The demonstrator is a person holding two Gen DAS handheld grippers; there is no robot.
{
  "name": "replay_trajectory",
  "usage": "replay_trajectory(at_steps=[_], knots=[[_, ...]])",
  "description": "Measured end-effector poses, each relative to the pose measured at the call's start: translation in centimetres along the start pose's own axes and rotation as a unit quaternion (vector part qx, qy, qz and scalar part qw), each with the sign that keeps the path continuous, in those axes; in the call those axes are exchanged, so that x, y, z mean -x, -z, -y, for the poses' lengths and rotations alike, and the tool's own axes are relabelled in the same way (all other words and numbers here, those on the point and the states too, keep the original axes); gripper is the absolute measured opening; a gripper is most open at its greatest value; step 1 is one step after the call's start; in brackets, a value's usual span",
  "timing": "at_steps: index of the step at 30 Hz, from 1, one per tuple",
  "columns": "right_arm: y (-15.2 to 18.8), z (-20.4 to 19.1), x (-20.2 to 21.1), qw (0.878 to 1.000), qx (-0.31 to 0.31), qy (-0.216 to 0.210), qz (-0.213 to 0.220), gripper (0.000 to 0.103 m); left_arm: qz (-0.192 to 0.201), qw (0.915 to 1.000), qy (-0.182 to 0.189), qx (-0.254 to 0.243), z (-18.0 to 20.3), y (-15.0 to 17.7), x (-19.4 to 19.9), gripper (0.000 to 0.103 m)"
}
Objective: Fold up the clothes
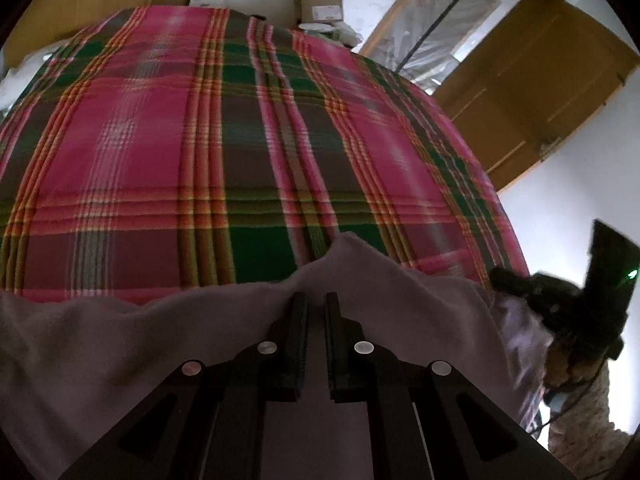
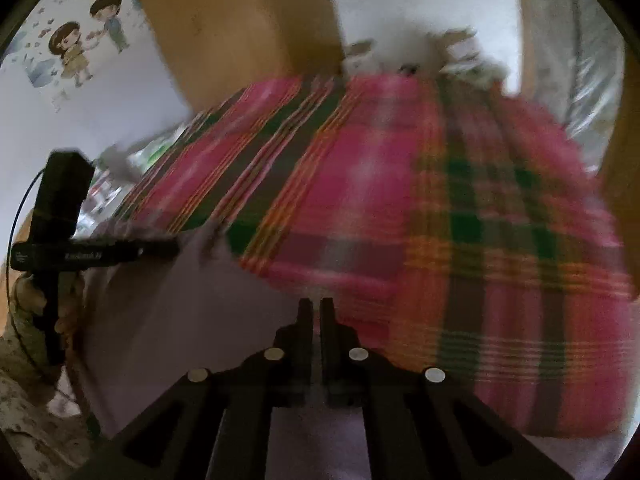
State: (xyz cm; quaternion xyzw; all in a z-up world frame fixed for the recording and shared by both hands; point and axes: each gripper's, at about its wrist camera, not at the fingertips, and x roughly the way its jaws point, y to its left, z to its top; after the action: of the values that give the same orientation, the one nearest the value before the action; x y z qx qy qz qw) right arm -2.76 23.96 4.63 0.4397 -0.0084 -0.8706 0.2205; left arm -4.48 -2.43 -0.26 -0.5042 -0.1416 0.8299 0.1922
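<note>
Left gripper (image 1: 316, 300): we see the two fingers nearly together with a narrow slit between them, pinched on the far edge of the pale lilac garment (image 1: 120, 344). The cloth bunches up into a small peak right at the fingertips, so the hold looks real.

Right gripper (image 2: 316, 306): fingers also drawn close, thin gap only. The same garment (image 2: 168, 320) lies under and around the tips, and we read it as clamped, though that view is heavily motion-blurred, so the contact itself isn't crisp.

Garment sits at the near edge of the plaid bedspread (image 1: 240, 140), pink, green and orange checks, which covers the bed out to the far side. In the left wrist view the cloth spans the whole near strip, left to right, with its upper edge wavy against the plaid. In the right wrist view it fills the near left area, plaid to the right and beyond.

Each camera catches the other unit: from the left wrist, the right gripper body is at the near right edge, with a hand (image 1: 560, 372) and speckled sleeve below it; a green light shows on it. From the right wrist, the left one is at the left edge, hand under it.

Far side: cardboard boxes (image 1: 320, 8) against a white wall, wooden door (image 1: 532, 80) far right. Cartoon wall sticker (image 2: 84, 40) far left in the right view.
</note>
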Motion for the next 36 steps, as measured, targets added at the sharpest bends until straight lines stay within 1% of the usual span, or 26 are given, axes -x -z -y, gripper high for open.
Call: replay_trajectory(at_steps=[2, 4, 6, 9, 12, 15, 17, 19, 21, 22, 24, 26, 27, 29, 30, 32, 33, 34, 36], knots=[[0.4, 2.8, 2.0, 0.999, -0.038, 0.026, 0.011, 0.014, 0.001, 1.0000, -0.001, -0.003, 0.1, -0.1, 0.0, 0.008], [1.0, 5.8, 3.9, 0.996, -0.074, 0.056, 0.015, 0.029, 0.003, 1.0000, -0.001, -0.005, 0.1, -0.3, 0.0, 0.008], [1.5, 8.1, 4.7, 0.993, -0.094, 0.069, 0.006, 0.033, 0.005, 1.0000, 0.000, -0.003, 0.0, -0.6, 0.0, 0.008], [2.5, 10.9, 4.5, 0.986, -0.121, 0.110, -0.028, 0.035, 0.005, 1.0000, 0.002, -0.002, 0.0, -0.7, -0.1, 0.008], [3.9, 11.5, 4.5, 0.983, -0.127, 0.127, -0.041, 0.035, 0.000, 1.0000, 0.001, -0.002, 0.0, -0.6, -0.4, 0.008], [5.1, 11.7, 5.6, 0.977, -0.121, 0.172, -0.028, 0.035, -0.002, 1.0000, 0.002, -0.001, -0.1, -0.5, -0.5, 0.008], [6.2, 13.1, 7.1, 0.968, -0.162, 0.191, -0.004, 0.035, -0.002, 1.0000, 0.003, -0.001, -0.1, -0.5, -0.5, 0.008], [7.5, 14.6, 8.4, 0.957, -0.201, 0.210, 0.016, 0.043, -0.003, 1.0000, 0.003, 0.000, -0.2, -0.5, -0.6, 0.008], [8.8, 16.0, 9.2, 0.944, -0.228, 0.239, 0.017, 0.045, -0.002, 1.0000, 0.003, -0.002, -0.2, -0.4, -0.6, 0.008], [9.4, 16.5, 9.3, 0.939, -0.243, 0.244, 0.019, 0.046, -0.001, 1.0000, 0.003, -0.003, -0.2, -0.4, -0.6, 0.008], [10.4, 17.4, 9.6, 0.931, -0.276, 0.238, 0.030, 0.051, -0.001, 1.0000, 0.005, -0.001, -0.2, -0.4, -0.7, 0.008], [11.1, 18.1, 9.8, 0.923, -0.302, 0.233, 0.040, 0.051, -0.001, 1.0000, 0.004, 0.001, -0.2, -0.4, -0.8, 0.008], [11.1, 18.1, 9.7, 0.923, -0.304, 0.233, 0.043, 0.051, -0.001, 1.0000, 0.002, -0.001, -0.1, -0.4, -0.7, 0.008], [11.1, 18.3, 9.8, 0.922, -0.305, 0.236, 0.048, 0.049, 0.000, 1.0000, -0.001, -0.001, 0.0, -0.4, -0.8, 0.008], [11.1, 18.4, 9.8, 0.921, -0.305, 0.237, 0.050, 0.046, 0.001, 1.0000, -0.002, -0.001, 0.1, -0.4, -0.8, 0.008], [11.2, 18.2, 9.9, 0.918, -0.304, 0.248, 0.059, 0.036, 0.001, 1.0000, -0.004, -0.002, 0.1, -0.3, -0.7, 0.008], [11.2, 18.1, 10.1, 0.916, -0.300, 0.259, 0.063, 0.017, 0.001, 1.0000, -0.004, -0.002, 0.1, -0.3, -0.7, 0.008], [11.3, 18.1, 10.4, 0.914, -0.300, 0.264, 0.068, 0.005, 0.001, 1.0000, -0.004, -0.002, 0.1, -0.3, -0.7, 0.008], [11.6, 18.1, 11.1, 0.912, -0.308, 0.259, 0.076, 0.005, 0.001, 1.0000, -0.004, 0.000, 0.1, -0.3, -0.7, 0.008]])
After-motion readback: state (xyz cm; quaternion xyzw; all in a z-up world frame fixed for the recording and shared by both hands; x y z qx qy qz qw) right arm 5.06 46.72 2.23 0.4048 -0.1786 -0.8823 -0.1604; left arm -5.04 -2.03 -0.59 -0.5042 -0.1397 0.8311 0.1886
